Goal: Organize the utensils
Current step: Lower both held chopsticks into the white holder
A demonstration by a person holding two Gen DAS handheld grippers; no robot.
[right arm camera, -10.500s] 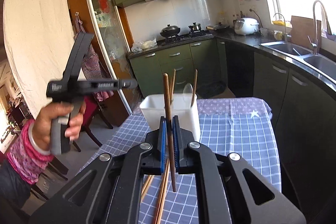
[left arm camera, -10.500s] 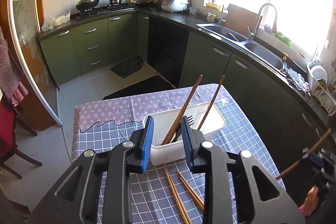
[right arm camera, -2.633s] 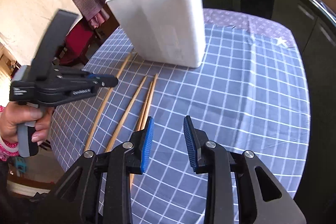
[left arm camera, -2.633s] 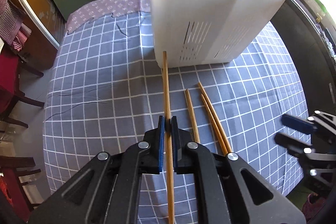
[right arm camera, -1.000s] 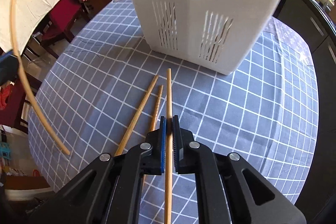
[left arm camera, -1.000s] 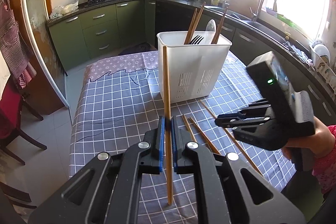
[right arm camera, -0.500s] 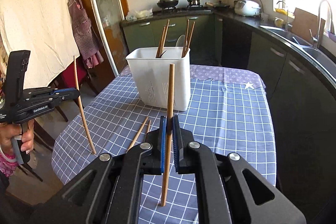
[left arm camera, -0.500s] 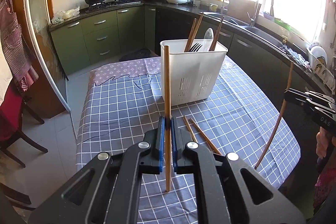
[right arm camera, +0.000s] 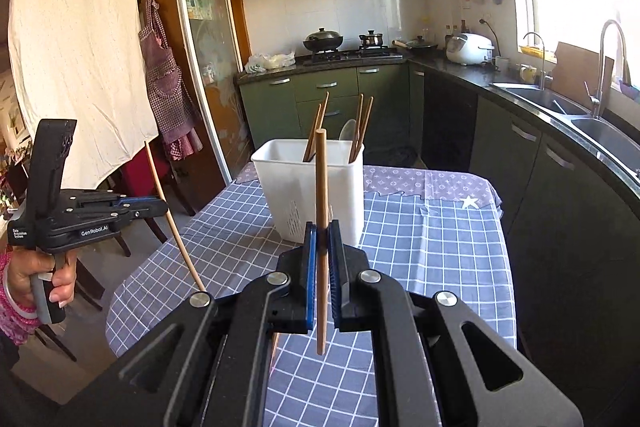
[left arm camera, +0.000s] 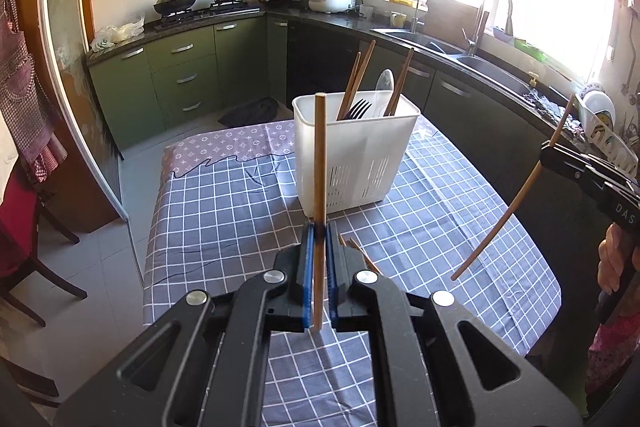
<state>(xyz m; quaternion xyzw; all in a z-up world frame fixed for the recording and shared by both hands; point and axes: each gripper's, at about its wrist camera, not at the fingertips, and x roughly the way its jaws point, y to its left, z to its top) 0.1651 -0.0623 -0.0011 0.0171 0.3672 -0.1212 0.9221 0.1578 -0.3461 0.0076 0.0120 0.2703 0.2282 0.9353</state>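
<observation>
Your left gripper (left arm camera: 318,231) is clenched on a long wooden chopstick (left arm camera: 319,163), held upright above the blue checked tablecloth (left arm camera: 224,203). Your right gripper (right arm camera: 322,231) grips another brown wooden chopstick (right arm camera: 321,195) the same way — both short of the white slotted plastic utensil holder (left arm camera: 360,155), which already stands chopsticks, a fork and a spoon.

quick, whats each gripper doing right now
Left gripper: shut on a chopstick, held upright.
Right gripper: shut on another chopstick, also upright.
</observation>
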